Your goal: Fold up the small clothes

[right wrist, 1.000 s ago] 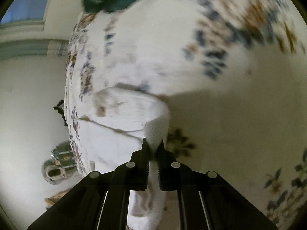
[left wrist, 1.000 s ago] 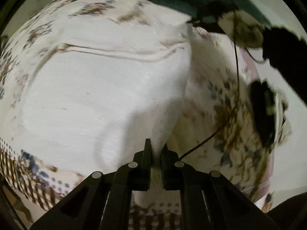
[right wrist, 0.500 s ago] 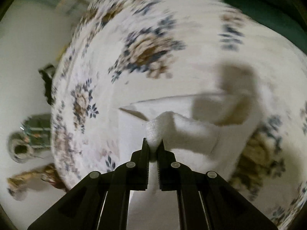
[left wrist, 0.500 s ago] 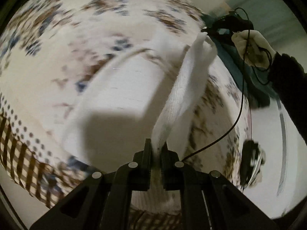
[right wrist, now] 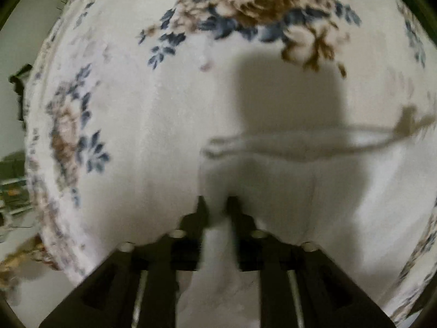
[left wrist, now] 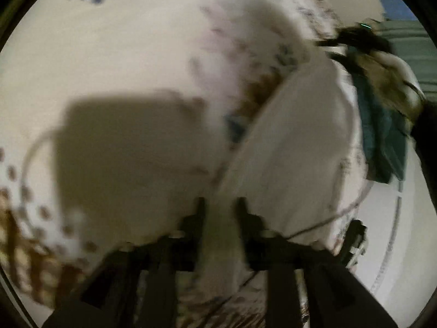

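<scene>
A small white garment (left wrist: 295, 147) lies folded over on the floral bedspread (left wrist: 136, 41). My left gripper (left wrist: 220, 205) has its fingers slightly apart, with the white cloth running between them; the view is blurred. In the right wrist view the white garment (right wrist: 314, 180) spreads to the right of my right gripper (right wrist: 217, 202), which also has cloth between its slightly parted fingers. The garment's far edge (right wrist: 300, 139) lies flat on the bedspread (right wrist: 164, 109).
A dark teal garment (left wrist: 382, 131) lies at the right of the left wrist view, with the gloved hand and right gripper (left wrist: 377, 52) above it. The bed's edge and the floor (right wrist: 16, 54) show at the left of the right wrist view.
Both grippers swung the held edge of the garment across and down onto the bed. Their fingers now stand a little wider apart than before.
</scene>
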Motion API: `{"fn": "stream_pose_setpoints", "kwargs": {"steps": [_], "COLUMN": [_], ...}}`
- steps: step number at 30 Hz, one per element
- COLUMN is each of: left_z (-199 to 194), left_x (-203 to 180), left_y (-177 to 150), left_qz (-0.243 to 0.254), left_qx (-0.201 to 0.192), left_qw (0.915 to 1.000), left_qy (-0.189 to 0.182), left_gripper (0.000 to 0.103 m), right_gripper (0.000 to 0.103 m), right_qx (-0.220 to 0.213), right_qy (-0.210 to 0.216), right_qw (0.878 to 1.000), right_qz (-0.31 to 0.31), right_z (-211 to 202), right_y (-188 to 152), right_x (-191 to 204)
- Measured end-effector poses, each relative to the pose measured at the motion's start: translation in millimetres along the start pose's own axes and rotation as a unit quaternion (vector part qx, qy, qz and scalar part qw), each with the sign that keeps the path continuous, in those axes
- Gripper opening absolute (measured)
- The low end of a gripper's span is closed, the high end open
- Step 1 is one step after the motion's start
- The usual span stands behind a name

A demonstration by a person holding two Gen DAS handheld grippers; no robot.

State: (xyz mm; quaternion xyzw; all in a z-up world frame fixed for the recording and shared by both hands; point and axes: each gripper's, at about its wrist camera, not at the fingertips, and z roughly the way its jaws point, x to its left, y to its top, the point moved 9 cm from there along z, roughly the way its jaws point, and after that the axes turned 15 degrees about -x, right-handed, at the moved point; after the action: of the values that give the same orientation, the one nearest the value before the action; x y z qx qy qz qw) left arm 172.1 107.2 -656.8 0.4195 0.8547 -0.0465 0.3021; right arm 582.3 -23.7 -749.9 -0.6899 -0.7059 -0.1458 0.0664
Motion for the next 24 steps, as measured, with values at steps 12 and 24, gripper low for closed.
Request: {"fn": "stream_pose_setpoints", "kwargs": {"steps": [12,24], "left_z": [-8.4,-2.7], "left_x": [-16.9,-29.2], "left_y": [-15.8,-32.2], "left_qz": [0.049,0.140], "left_qx": [0.026,0.016], "left_qw": [0.9984,0.9888], "left_qy": [-0.012,0.051], "left_gripper": [0.063,0.008], "right_gripper": [0.058,0.003], "right_qx": [0.084,0.057], "right_qy": [0.022,0.078], "right_qw": [0.988,0.949], "right_qz": [0.128,0.302], "right_z": [-94.8,-75.5], "right_y": [-308.4,-467.0], "right_x": [-133.2,-153.1]}}
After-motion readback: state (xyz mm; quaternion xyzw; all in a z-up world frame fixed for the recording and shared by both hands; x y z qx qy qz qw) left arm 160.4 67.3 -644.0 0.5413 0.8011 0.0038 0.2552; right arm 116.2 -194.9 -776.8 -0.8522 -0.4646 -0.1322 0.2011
